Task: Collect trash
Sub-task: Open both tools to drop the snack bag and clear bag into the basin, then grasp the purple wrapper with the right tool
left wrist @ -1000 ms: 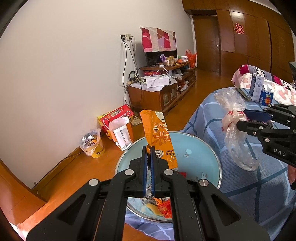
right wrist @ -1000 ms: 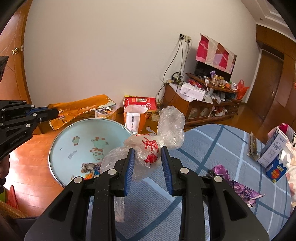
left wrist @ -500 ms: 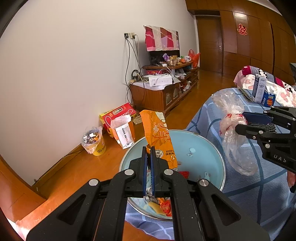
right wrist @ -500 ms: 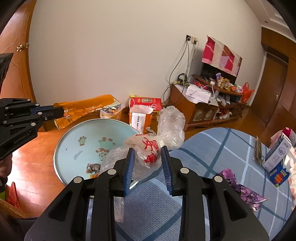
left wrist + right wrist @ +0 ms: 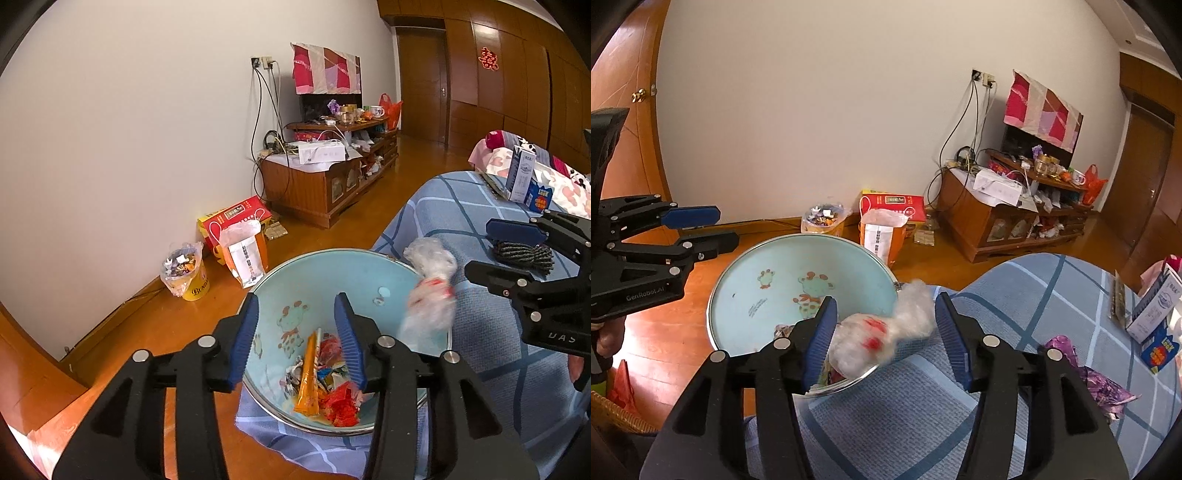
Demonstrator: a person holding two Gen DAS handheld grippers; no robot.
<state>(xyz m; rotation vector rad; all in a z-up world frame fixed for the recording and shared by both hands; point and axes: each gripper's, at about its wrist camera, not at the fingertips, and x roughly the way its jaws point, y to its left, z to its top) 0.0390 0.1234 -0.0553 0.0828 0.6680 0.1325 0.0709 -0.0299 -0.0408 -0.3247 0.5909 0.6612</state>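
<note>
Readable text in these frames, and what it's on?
"GenRobot.AI": body of the left gripper.
"UAS", cut off: body of the right gripper.
"BUNDA", partly hidden: yellow cup on the floor.
Red double-happiness sign: wooden cabinet door.
Red box, white paper bag, milk carton: print too small to read.

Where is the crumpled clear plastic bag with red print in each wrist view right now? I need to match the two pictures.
Left wrist view: the clear plastic bag is right of centre, blurred, over the right rim of the light blue basin.
Right wrist view: the bag is at lower centre, between the opening jaws of the right gripper, not pressed by them.
Shared landmark: the basin with cartoon animals inside.
</note>
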